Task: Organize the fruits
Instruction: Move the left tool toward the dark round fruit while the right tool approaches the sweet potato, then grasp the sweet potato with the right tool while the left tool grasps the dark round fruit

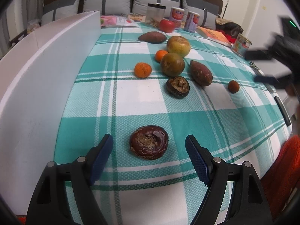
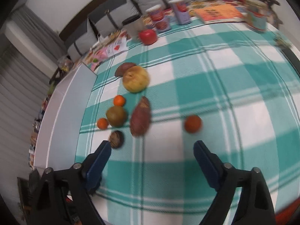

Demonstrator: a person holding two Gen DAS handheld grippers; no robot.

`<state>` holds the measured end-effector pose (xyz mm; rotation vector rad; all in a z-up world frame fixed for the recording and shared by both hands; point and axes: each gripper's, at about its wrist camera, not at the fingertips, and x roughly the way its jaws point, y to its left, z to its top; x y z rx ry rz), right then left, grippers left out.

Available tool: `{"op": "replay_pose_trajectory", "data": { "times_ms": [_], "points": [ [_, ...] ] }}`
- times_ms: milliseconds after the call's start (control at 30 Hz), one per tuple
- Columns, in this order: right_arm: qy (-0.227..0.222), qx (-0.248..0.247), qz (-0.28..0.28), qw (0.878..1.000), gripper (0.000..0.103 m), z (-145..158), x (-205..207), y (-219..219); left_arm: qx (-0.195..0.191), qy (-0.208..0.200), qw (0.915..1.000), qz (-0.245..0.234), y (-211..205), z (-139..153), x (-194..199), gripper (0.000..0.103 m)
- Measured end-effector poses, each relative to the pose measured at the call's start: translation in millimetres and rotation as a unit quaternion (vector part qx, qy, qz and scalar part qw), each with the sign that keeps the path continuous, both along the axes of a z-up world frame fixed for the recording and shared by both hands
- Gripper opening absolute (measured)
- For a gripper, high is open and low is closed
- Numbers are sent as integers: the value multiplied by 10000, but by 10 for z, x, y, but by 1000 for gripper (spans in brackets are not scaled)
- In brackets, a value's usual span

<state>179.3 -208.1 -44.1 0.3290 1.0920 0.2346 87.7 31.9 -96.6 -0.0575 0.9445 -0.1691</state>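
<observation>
We have the left gripper [image 1: 149, 148] low over the checked cloth [image 1: 142, 101], jaws spread and empty, a dark brown fruit [image 1: 149, 144] lying between them, untouched. Our right gripper [image 2: 151, 151] hangs released too, holding nothing. Remaining fruits cluster mid-counter: two oranges, two greenish apples [image 1: 172, 64], sweet potatoes; one small reddish fruit [image 2: 192, 123] apart.

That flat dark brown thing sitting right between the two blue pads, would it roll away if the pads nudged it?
Probably not far. The dark brown water chestnut looks squat and lies on a flat side, so it would likely slide on the checked tablecloth rather than roll. Its skin looks glossy, so the open left gripper might slip unless it squeezes across the widest part. It seems firm, not floppy.
</observation>
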Motion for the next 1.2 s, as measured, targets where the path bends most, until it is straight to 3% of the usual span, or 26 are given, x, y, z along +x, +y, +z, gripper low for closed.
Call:
{"op": "replay_pose_trajectory", "data": {
  "times_ms": [133, 300, 367, 400, 500, 633, 767, 900, 967, 1100, 1200],
  "points": [
    [693, -419, 295, 9963, 64, -217, 651, 368, -11, -126, 9999, 34, 62, 71, -20, 81],
    [1377, -609, 397, 9878, 59, -600, 971, 579, -153, -93, 9998, 109, 163, 81, -30, 81],
    [1468, -634, 443, 9861, 51, -704, 1013, 624, -175, -58, 9998, 115, 174, 69, -18, 81],
    [1486, -614, 501, 9857, 41, -745, 1023, 651, -174, -43, 9998, 104, 172, 65, -15, 81],
    [1374, -718, 707, 9854, 41, -755, 975, 727, -121, -16, 9999, 49, 152, 69, -25, 81],
    [1397, -631, 997, 9831, 41, -687, 696, 670, -149, 30, 9999, -21, 136, 105, -57, 81],
    [1301, -694, 1240, 9813, 41, -599, 160, 532, -284, 101, 9995, -132, 109, 146, -103, 81],
    [1038, -954, 1202, 9827, 41, -724, -349, 410, -304, 283, 9990, -138, 44, 65, -130, 81],
    [656, -789, 1028, 9894, 43, -762, -539, 348, -245, 356, 9990, -76, 2, 18, -136, 81],
    [-167, -1037, 632, 9925, 76, -701, -879, 248, -179, 341, 9993, 2, -37, -21, -202, 85],
    [-459, -1293, 472, 9894, 78, -650, -1048, 152, 31, 300, 9995, 98, -69, -59, -222, 88]
  ]
}}
